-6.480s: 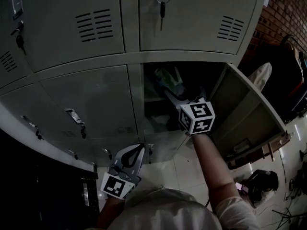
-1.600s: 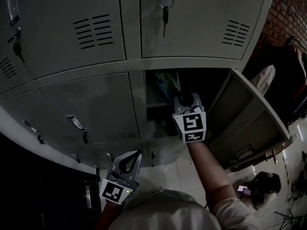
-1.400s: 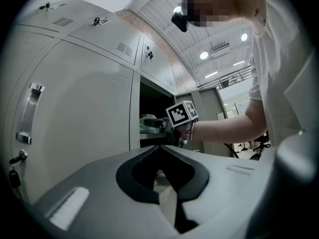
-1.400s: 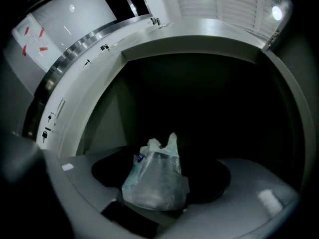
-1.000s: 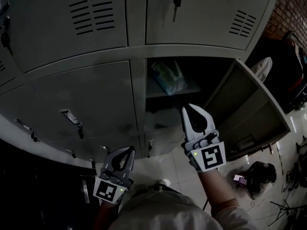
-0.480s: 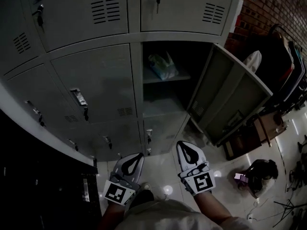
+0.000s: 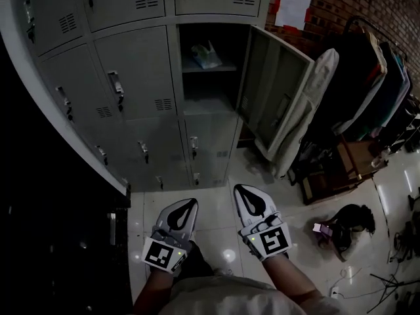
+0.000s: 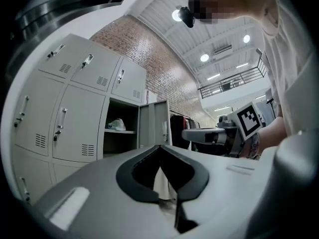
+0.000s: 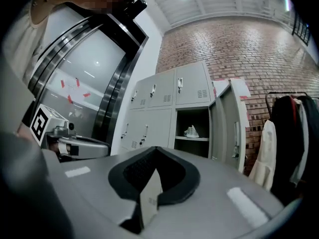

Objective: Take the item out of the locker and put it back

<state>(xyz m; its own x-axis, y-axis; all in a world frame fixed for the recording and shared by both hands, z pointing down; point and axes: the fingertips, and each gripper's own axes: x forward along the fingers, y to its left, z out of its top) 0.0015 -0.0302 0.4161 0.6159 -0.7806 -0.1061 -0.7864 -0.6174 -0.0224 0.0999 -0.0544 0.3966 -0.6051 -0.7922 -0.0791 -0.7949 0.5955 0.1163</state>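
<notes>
The item, a pale plastic bag [image 7: 205, 54], lies on the shelf inside the open locker [image 7: 197, 77]; it also shows in the left gripper view as the bag [image 8: 117, 125] and in the right gripper view as the bag [image 9: 192, 131]. The locker's door [image 7: 275, 90] stands swung out to the right. Both grippers are far back from the lockers, low over the tiled floor. My left gripper [image 7: 190, 203] is shut and empty, its jaws meeting at the tips [image 8: 159, 147]. Beside it, my right gripper [image 7: 239, 189] is also shut with nothing held [image 9: 155, 148].
Grey locker doors with handles [image 7: 115, 84] fill the upper left. A black wall [image 7: 46, 228] runs along the left. A white coat [image 7: 308, 110] hangs right of the open door, with dark clothes on a rack [image 7: 374, 71]. A dark bag [image 7: 344, 222] lies on the floor.
The right gripper came out of the locker, leaving the bag on the shelf. Both grippers and the view then backed well away from the lockers and sank toward the floor.
</notes>
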